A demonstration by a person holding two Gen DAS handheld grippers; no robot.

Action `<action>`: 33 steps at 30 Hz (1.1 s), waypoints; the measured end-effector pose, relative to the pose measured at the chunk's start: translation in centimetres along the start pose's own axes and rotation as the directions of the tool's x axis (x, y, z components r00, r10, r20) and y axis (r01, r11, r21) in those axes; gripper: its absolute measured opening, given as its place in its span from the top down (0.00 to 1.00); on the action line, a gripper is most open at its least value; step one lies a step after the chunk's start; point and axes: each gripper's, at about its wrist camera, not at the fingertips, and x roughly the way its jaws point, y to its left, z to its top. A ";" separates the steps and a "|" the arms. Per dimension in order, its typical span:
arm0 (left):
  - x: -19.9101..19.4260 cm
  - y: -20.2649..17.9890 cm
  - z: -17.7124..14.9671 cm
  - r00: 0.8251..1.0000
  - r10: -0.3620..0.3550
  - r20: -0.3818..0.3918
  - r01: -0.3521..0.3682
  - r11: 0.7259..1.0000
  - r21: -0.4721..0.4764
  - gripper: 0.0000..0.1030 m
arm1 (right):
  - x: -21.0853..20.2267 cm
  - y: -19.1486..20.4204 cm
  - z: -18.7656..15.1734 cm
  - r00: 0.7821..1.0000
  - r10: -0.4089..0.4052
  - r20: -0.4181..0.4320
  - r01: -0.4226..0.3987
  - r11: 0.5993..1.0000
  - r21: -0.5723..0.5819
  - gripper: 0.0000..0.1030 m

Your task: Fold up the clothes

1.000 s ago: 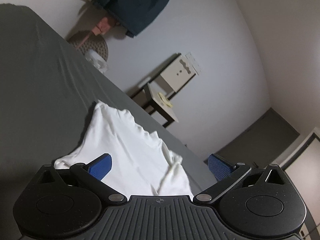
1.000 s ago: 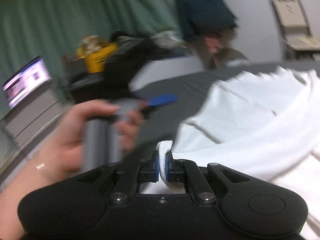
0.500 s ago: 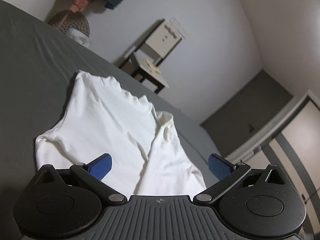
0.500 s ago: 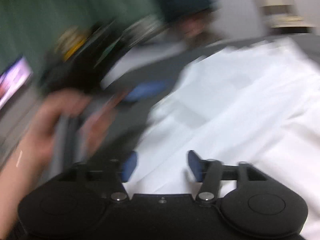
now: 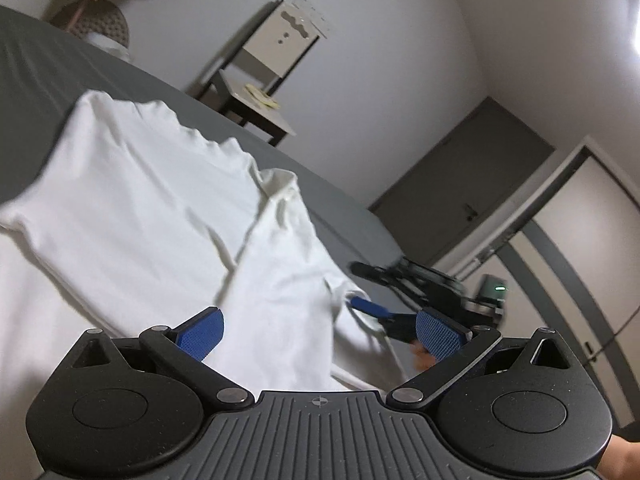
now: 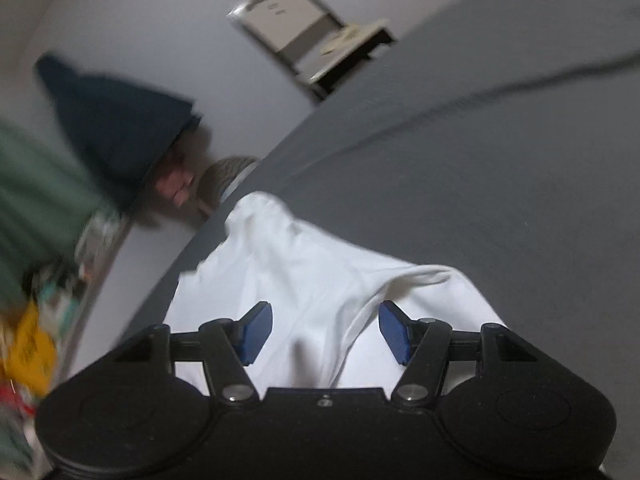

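Note:
A white garment lies rumpled on the grey bed sheet, with a fold ridge running down its middle. My left gripper hovers open over its near part, blue pads wide apart, nothing held. In the left wrist view the right gripper shows as a blurred dark shape at the garment's right edge. In the right wrist view the same white garment lies just past my right gripper, which is open above the cloth with nothing between its blue pads.
A small table with a pale chair back stands against the wall beyond the bed. A dark blue cloth hangs on the wall, a woven basket below it. Doors lie at the right. Cluttered items sit off the bed's left.
My right gripper was shut on a fold of the white garment a second ago; it has let go and now stands open. Both grippers have swung across the garment.

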 end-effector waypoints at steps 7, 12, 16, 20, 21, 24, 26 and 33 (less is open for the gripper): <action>1.5 -0.9 -1.1 0.995 -0.086 0.040 0.085 0.996 0.021 0.00 | 2.6 -2.4 0.1 0.989 0.126 0.081 -0.137 0.980 0.142 0.43; 3.1 -2.3 -2.5 0.997 -0.058 -0.045 0.063 0.991 0.119 0.00 | 1.9 -4.0 1.4 0.978 0.150 0.147 -0.184 0.951 0.249 0.43; 3.5 -2.9 -3.2 0.995 -0.047 -0.084 0.059 0.986 0.156 0.00 | 2.2 -5.8 1.9 0.975 0.139 0.174 -0.194 0.916 0.352 0.45; 3.8 -3.0 -3.8 0.992 -0.028 -0.126 0.051 0.982 0.179 0.00 | 2.3 -6.5 1.1 0.971 0.143 0.189 -0.212 0.882 0.421 0.47; 4.0 -3.0 -3.8 0.991 -0.023 -0.131 0.047 0.983 0.180 0.00 | 2.3 -5.9 1.1 0.979 0.125 0.160 -0.178 0.907 0.381 0.46; 4.4 -2.9 -3.8 0.989 -0.007 -0.147 0.034 0.983 0.182 0.00 | 2.3 -4.3 1.0 0.990 0.108 0.085 -0.127 0.958 0.258 0.39; 4.5 -2.9 -3.7 0.990 -0.009 -0.142 0.035 0.984 0.176 0.00 | 2.4 -3.3 1.0 0.994 0.098 0.042 -0.104 0.978 0.180 0.38; 4.3 -3.0 -4.0 0.989 -0.007 -0.147 0.034 0.983 0.181 0.00 | 2.4 -1.9 2.2 0.998 0.056 0.030 -0.059 0.993 0.102 0.74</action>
